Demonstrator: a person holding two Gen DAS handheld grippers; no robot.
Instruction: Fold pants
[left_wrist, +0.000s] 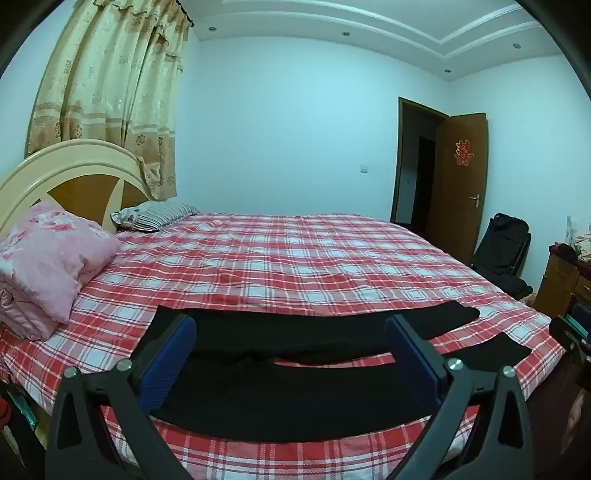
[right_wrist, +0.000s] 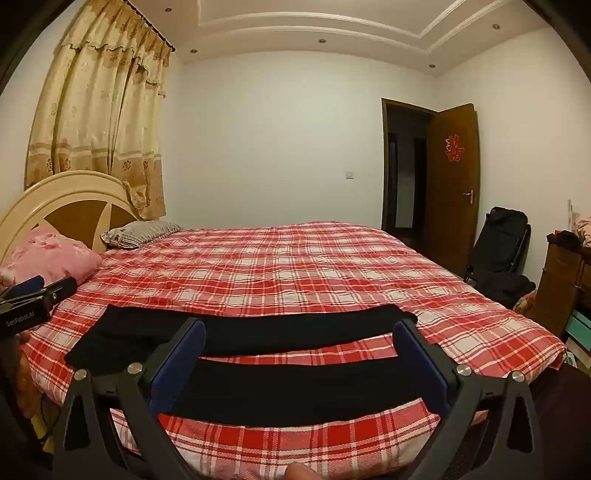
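A wide bed (left_wrist: 332, 258) with a red checked sheet fills both views, and a folded pink quilt (left_wrist: 48, 266) is seen at its head end beside the headboard (left_wrist: 55, 173). The black pants (left_wrist: 280, 387) are spread flat along the near edge of the bed, with the two legs lying apart, a strip of sheet showing between them. The waist end seems to be on the left, though the dark cloth hides the seams. The left gripper (left_wrist: 290, 354) and the right gripper (right_wrist: 299, 354) are both held above the near leg, their jaws spread wide and nothing gripped. No fold is made yet, so the opening step is judged to be in hand. For the next move, one leg should be pinched near its ends and laid over the other.
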